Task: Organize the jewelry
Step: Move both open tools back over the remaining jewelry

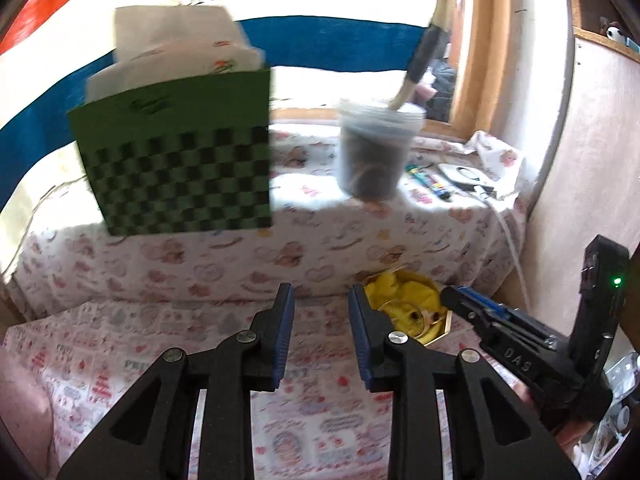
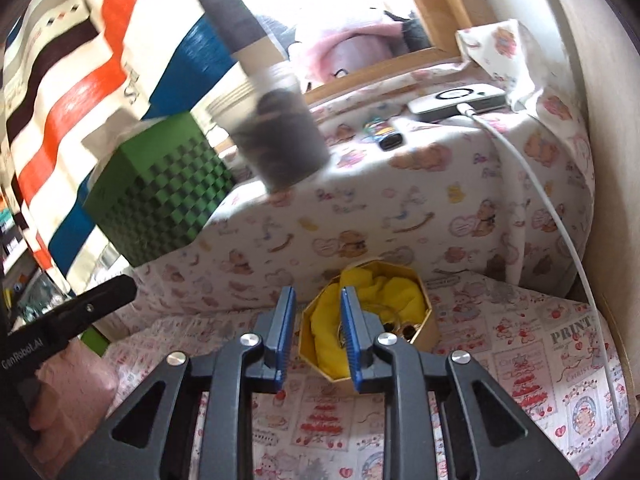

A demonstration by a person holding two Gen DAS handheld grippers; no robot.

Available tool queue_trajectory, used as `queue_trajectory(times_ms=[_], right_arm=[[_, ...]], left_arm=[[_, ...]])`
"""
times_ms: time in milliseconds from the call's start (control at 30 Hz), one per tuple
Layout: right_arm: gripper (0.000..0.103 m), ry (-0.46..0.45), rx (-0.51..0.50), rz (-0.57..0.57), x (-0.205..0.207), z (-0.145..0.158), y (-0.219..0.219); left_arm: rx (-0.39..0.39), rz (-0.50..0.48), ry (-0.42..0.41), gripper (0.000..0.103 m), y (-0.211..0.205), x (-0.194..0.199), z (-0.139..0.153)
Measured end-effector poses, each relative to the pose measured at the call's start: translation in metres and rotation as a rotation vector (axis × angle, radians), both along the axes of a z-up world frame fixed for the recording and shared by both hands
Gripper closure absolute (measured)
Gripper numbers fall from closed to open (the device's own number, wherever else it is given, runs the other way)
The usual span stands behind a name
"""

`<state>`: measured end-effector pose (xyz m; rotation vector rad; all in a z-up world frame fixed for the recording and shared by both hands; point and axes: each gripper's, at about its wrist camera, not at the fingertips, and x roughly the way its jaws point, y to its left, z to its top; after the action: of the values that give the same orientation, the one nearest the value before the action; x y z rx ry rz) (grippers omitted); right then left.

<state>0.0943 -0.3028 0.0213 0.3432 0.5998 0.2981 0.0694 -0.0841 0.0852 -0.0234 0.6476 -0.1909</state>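
An octagonal gold box sits on the printed cloth at the foot of a raised ledge. It holds a crumpled yellow cloth and gold rings. My right gripper hovers just in front of the box, open by a narrow gap, with nothing between its blue pads. In the left wrist view the box lies right of my left gripper, which is also narrowly open and empty above the cloth. The right gripper's tip reaches in beside the box.
On the cloth-covered ledge stand a green checkered box stuffed with papers and a clear cup holding a brush. Pens and a white device with a cable lie at the right. A striped flag hangs behind.
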Motion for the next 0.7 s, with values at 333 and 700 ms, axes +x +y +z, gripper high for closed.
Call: queue_trajectory(times_ms=[333, 700], right_arm=[[0.069, 0.001, -0.098, 0.033, 0.001, -0.012, 0.029], [0.06, 0.036, -0.176, 0.019, 0.004, -0.021, 0.042]], left_arm=[[0.05, 0.084, 0.183, 0.074, 0.04, 0.027, -0.08], [0.082, 0.077, 0.347, 0.074, 0.043, 0.047, -0.122]])
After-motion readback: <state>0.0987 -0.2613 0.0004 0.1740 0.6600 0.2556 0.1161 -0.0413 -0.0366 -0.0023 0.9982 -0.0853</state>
